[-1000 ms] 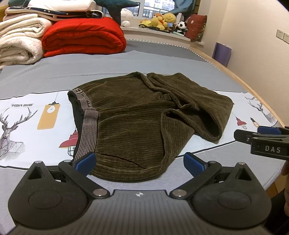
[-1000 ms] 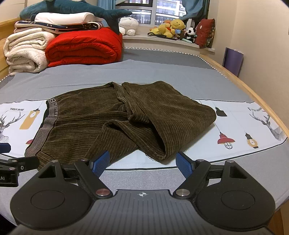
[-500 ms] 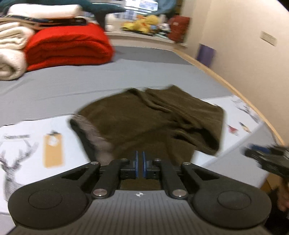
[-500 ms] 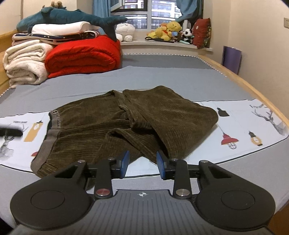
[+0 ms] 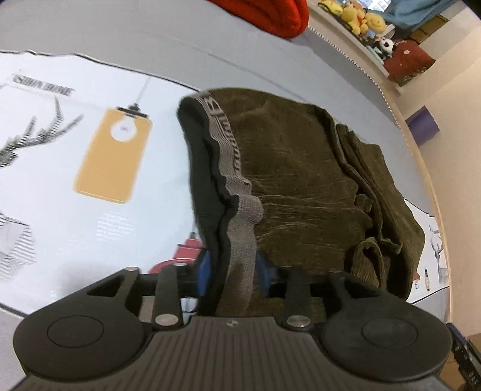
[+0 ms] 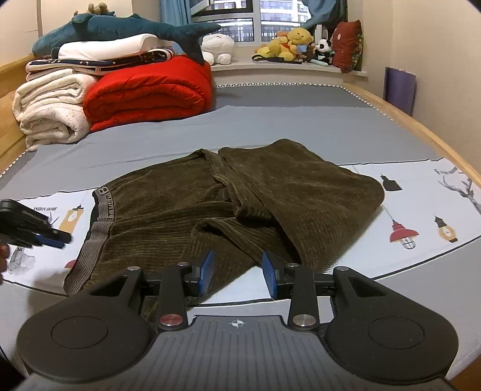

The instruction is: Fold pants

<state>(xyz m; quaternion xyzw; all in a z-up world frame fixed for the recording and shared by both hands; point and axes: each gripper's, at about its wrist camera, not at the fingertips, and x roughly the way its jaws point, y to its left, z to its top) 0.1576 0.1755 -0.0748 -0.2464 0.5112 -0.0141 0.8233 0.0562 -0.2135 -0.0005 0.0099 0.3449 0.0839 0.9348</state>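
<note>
Dark olive corduroy pants [image 6: 240, 195] lie folded over on the bed, their grey waistband [image 6: 99, 216] at the left. In the left wrist view my left gripper [image 5: 234, 272] points steeply down at the waistband [image 5: 231, 156]. Its jaws are opening, and the band shows between the blue pads without being pressed. The right wrist view shows that gripper [image 6: 60, 239] just left of the waistband. My right gripper [image 6: 237, 269] hovers at the pants' near edge. Its jaws are partly apart and opening slightly, with a fold of the leg lying between the pads, not gripped.
A printed white sheet [image 6: 421, 210] lies under the pants. A red quilt [image 6: 150, 93], white blankets [image 6: 51, 111] and a plush shark [image 6: 120, 28] are stacked at the far left. Plush toys [image 6: 288, 45] line the sill. The wooden bed edge [image 6: 421, 129] runs along the right.
My left gripper swung left and down from the near hem to the waistband; it shut on nothing midway and has partly reopened. The right gripper narrowed from wide to partly apart and hardly moved.
</note>
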